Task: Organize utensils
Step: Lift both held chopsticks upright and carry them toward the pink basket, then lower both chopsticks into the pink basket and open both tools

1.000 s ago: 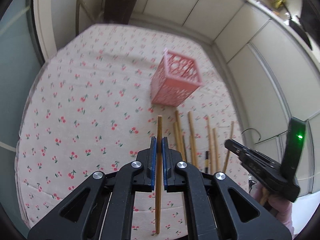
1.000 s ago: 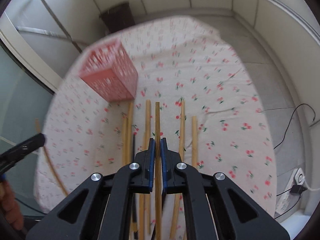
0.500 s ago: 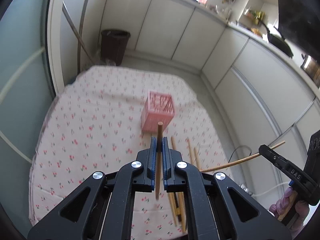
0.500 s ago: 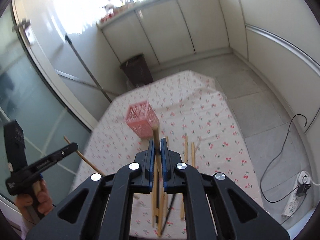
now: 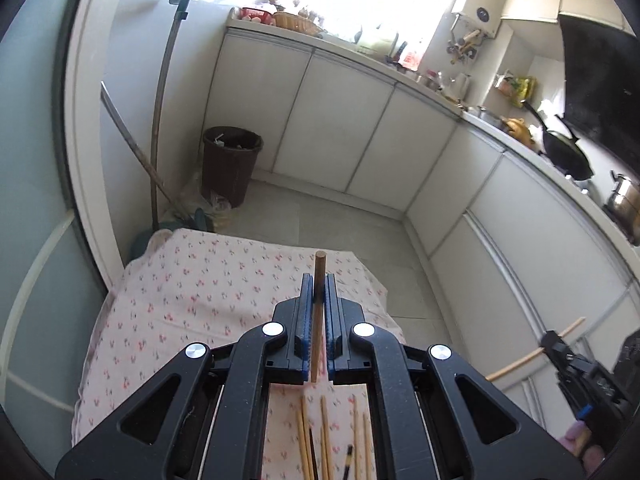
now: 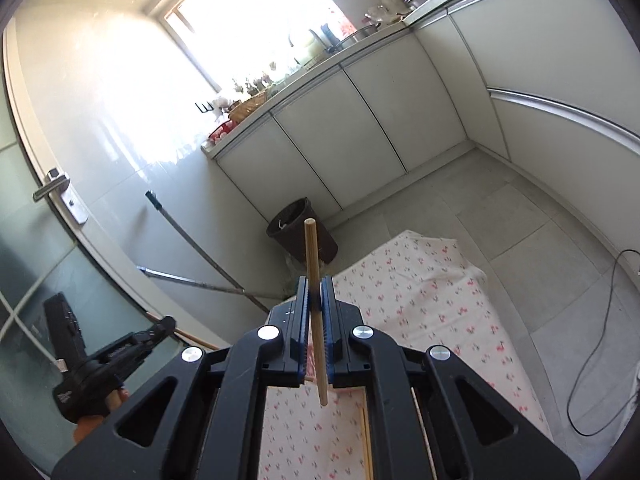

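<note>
My left gripper [image 5: 315, 286] is shut on a wooden chopstick [image 5: 319, 270] held high above the cherry-print table [image 5: 192, 280]. My right gripper [image 6: 314, 288] is shut on another wooden chopstick [image 6: 311, 252], tilted a little. Several more chopsticks [image 5: 326, 432] lie on the cloth below the left gripper. The right gripper shows at the right edge of the left wrist view [image 5: 560, 350], and the left gripper at the lower left of the right wrist view [image 6: 164, 326]. The pink basket is hidden in both views.
A dark bin [image 5: 230, 164] stands on the floor beyond the table, with mop handles [image 5: 160, 120] leaning by the wall. White cabinets [image 5: 340, 120] line the back and right. A cable [image 6: 600, 320] lies on the floor to the right.
Both grippers have risen and tilted up with their chopsticks. The table has dropped low in view and the pink basket has passed out of sight.
</note>
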`<state>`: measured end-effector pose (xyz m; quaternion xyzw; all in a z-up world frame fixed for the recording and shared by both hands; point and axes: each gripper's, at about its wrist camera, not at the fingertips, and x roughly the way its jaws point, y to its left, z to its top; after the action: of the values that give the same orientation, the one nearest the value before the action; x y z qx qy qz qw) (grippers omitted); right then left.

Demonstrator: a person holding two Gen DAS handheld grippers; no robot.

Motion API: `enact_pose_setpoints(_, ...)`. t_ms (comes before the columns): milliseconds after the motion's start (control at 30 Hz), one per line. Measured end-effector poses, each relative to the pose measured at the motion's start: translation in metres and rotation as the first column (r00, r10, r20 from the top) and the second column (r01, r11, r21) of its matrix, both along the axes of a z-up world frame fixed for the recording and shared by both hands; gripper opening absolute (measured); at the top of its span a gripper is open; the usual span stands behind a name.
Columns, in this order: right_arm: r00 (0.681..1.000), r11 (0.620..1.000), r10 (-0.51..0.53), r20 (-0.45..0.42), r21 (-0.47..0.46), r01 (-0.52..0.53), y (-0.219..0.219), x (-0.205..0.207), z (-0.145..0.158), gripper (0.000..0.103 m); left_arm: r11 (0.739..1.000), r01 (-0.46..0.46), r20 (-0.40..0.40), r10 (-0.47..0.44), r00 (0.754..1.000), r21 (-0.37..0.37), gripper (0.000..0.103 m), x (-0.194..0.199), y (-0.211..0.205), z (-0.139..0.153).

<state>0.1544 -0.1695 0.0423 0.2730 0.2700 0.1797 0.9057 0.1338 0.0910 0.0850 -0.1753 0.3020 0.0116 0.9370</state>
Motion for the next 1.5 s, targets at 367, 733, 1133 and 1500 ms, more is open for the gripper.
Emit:
enact_pose_setpoints(367, 1.000, 1.000, -0.003, -0.002, -0.018, 0.003, 0.027, 0.029, -0.006, 0.006, 0.995, -0.083, -0.006, 0.083, 0.997, -0.060, 0.045, 0.000, 0.024, -0.023)
enact_pose_setpoints(733, 0.999, 0.993, -0.030, 0.032, -0.111, 0.034, 0.081, 0.061, -0.010, 0.010, 0.991, -0.115, -0.058, 0.111, 0.992, -0.072, 0.046, -0.028, 0.035, -0.044)
enact_pose_setpoints(1133, 0.999, 0.957, -0.021, 0.040, -0.290, 0.031, 0.102, 0.034, -0.029, 0.052, 1.000, -0.021, -0.045, 0.021, 0.999, -0.011, 0.060, -0.032, 0.002, -0.044)
enact_pose_setpoints(1500, 0.997, 0.910, -0.073, 0.028, -0.407, 0.078, 0.090, -0.010, -0.038, 0.070, 0.995, -0.031, -0.004, 0.031, 1.000, 0.094, 0.078, -0.051, -0.018, -0.043)
